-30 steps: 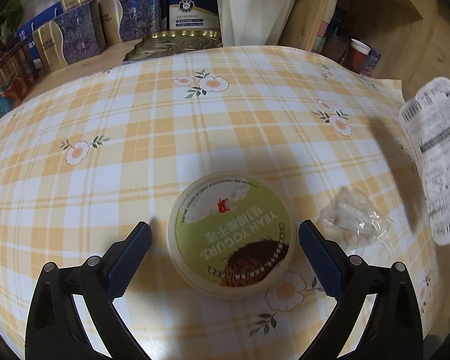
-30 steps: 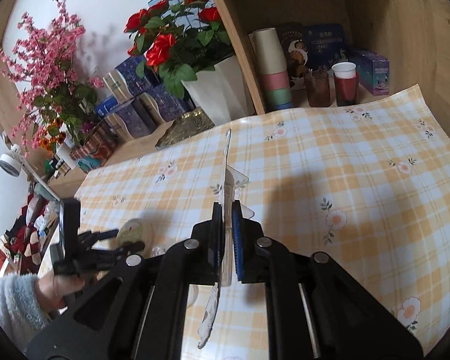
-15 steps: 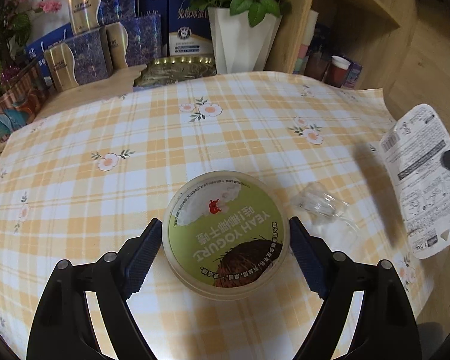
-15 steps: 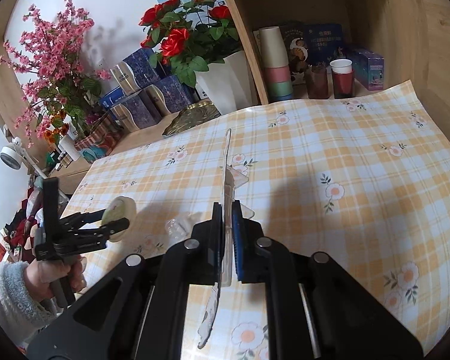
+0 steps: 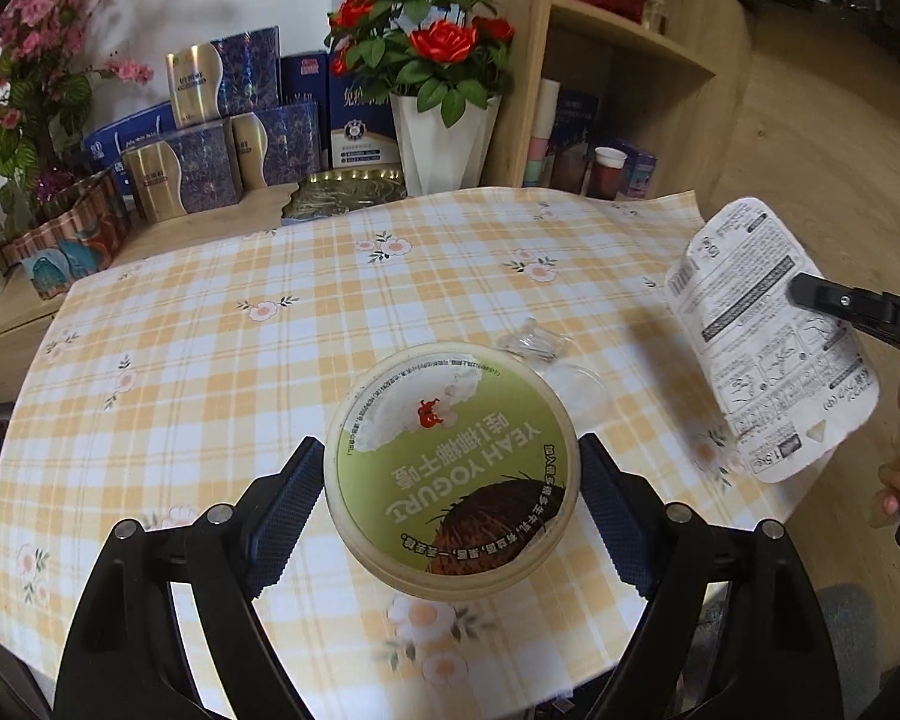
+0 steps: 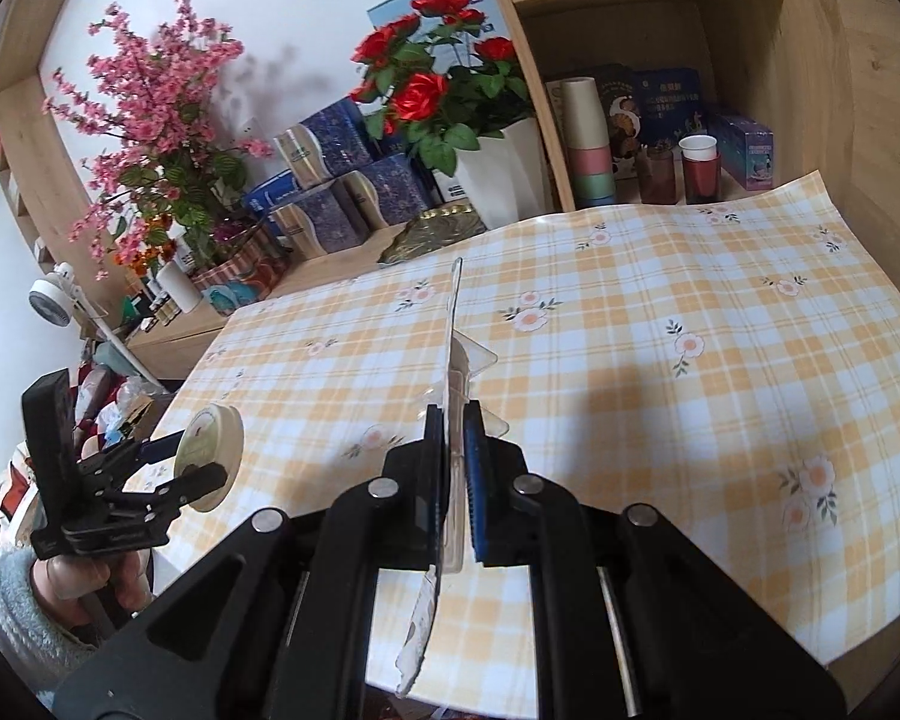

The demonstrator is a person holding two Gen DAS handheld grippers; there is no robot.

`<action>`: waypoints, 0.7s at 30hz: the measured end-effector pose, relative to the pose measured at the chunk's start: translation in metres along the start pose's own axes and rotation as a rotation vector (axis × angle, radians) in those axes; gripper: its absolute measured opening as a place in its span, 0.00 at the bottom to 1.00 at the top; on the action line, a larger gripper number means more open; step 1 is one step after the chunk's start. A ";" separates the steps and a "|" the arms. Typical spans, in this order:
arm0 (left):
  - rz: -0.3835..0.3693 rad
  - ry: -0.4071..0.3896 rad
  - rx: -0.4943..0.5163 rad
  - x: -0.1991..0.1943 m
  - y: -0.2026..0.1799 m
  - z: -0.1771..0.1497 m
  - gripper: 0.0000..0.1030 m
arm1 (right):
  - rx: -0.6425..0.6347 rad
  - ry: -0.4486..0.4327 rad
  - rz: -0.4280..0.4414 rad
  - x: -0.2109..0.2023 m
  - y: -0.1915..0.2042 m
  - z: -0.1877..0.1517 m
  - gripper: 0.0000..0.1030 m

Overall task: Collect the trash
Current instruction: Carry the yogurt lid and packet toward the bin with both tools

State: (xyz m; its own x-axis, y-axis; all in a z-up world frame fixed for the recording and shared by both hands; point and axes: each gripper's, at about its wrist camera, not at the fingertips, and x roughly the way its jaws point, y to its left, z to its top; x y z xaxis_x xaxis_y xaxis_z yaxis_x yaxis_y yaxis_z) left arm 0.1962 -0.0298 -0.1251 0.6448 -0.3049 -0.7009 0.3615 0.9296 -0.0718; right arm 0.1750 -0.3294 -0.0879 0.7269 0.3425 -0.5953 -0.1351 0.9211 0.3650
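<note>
My left gripper [image 5: 450, 498] is shut on a round yogurt tub [image 5: 450, 468] with a green lid and holds it well above the checked tablecloth [image 5: 270, 360]. The left gripper [image 6: 174, 468] and tub [image 6: 210, 456] also show at the left in the right wrist view. My right gripper [image 6: 457, 480] is shut on a flat white blister pack [image 6: 453, 360], seen edge-on; it shows face-on in the left wrist view [image 5: 762, 336], at the right off the table edge. A crumpled clear plastic wrapper [image 5: 534, 342] lies on the cloth beyond the tub.
A white vase of red roses [image 5: 438, 144], blue and gold gift boxes [image 5: 210, 150] and a gold tray [image 5: 348, 198] stand behind the table. A wooden shelf [image 6: 648, 138] holds cups and boxes. Pink flowers [image 6: 156, 120] stand at the left.
My left gripper closed on the yogurt tub and lifted it off the cloth, pulling back. My right gripper, with the blister pack, rose and drew back a little.
</note>
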 end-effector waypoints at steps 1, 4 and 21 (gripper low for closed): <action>-0.001 -0.006 0.002 -0.007 -0.002 -0.004 0.80 | 0.001 0.000 0.003 -0.003 0.002 -0.002 0.11; -0.008 -0.026 0.003 -0.031 -0.007 -0.018 0.80 | -0.003 0.000 0.016 -0.017 0.013 -0.016 0.11; -0.021 -0.075 -0.006 -0.113 -0.018 -0.093 0.80 | -0.010 0.039 0.084 -0.066 0.056 -0.102 0.11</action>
State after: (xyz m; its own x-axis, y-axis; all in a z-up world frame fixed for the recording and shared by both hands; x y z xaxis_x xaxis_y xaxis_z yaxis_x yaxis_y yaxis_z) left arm 0.0545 0.0070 -0.1104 0.6862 -0.3385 -0.6439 0.3711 0.9242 -0.0903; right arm 0.0509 -0.2816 -0.1011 0.6862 0.4252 -0.5902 -0.2014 0.8907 0.4076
